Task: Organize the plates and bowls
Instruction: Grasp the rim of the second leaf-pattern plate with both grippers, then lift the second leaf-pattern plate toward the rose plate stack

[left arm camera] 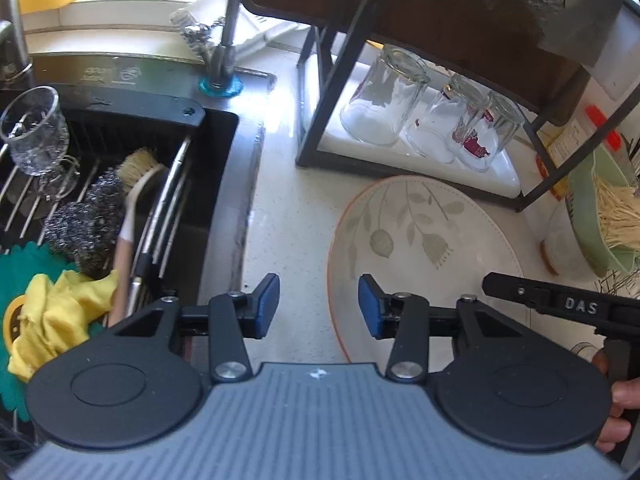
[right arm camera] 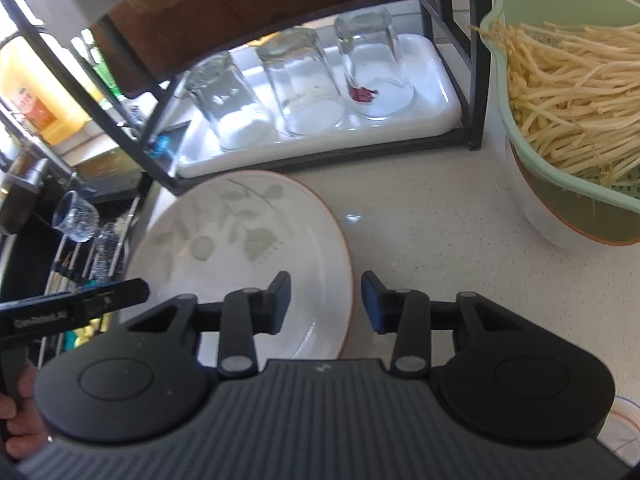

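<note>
I see the plate (left arm camera: 420, 240) lying flat on the pale desk (left arm camera: 288, 220), between the sink edge and the green strainer (right arm camera: 560, 100). It has a thin orange rim and grey leaf pictures. Its far rim is close to the foot of the black rack (left arm camera: 340, 80).

My left tool (left arm camera: 319, 306) has its blue pads apart. One pad is over the bare desk and the other is over the plate's left rim. Nothing is pinched between them. My right tool (right arm camera: 326, 302) is apart too. The plate's right rim runs through the gap, and I cannot tell if a pad touches it.

There is bare desk between the sink (left arm camera: 120, 140) and the plate, and more to the right of the plate. The rack hangs low over the far side.

I can read "DAS" in white letters on the black arm of the other tool in the left view. Labels on the yellow bottle (right arm camera: 32, 96) are too blurry to read.

Three glasses (right arm camera: 296, 80) stand upside down on a white tray (right arm camera: 440, 112) under the rack. The strainer holds pale thin strands and sits in a white bowl (right arm camera: 560, 232). In the sink are a glass cup (left arm camera: 34, 130), steel scrubbers (left arm camera: 84, 220), a brush (left arm camera: 136, 168) and a yellow cloth (left arm camera: 56, 316).
</note>
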